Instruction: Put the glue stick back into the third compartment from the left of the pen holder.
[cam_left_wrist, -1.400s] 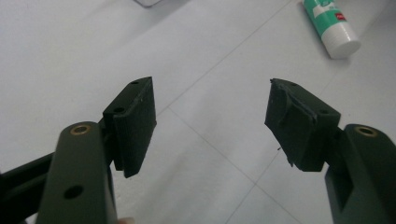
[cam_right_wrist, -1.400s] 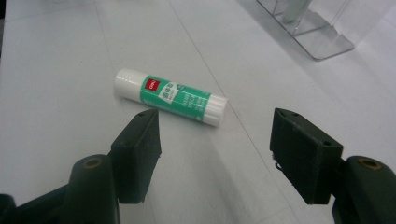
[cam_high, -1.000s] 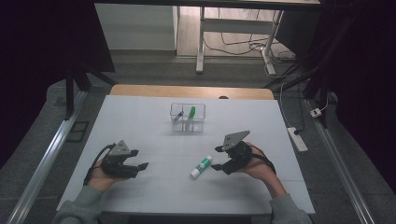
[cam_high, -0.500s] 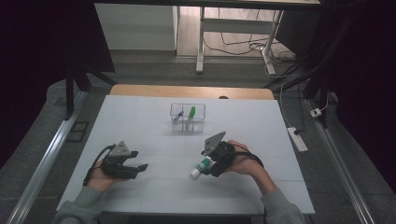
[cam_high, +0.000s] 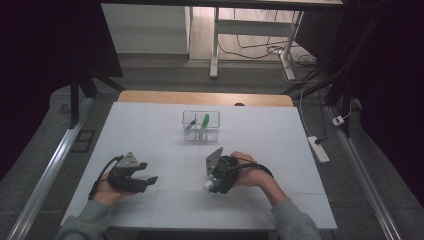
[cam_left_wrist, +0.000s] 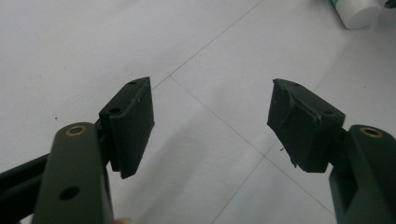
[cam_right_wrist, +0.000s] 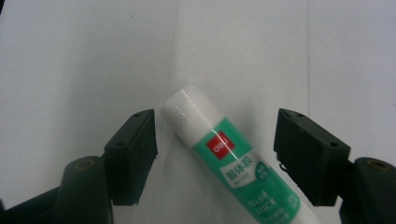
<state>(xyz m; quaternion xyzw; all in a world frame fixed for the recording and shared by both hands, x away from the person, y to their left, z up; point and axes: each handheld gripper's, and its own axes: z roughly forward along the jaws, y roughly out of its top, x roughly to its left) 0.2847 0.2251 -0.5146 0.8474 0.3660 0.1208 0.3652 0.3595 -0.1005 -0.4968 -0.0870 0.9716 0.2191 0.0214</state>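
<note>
Right gripper over the glue stick
Its jaws stand wide on both sides of the stick lying on the white surface; left gripper is open too.

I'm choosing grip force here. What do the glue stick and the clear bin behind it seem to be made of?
Glue stick: likely smooth plastic; its white cap shows a glossy highlight, with a printed green label on the body. Clear bin: probably rigid transparent plastic, since the pens inside show through its walls. The right hand-held gripper is open around the stick.
</note>
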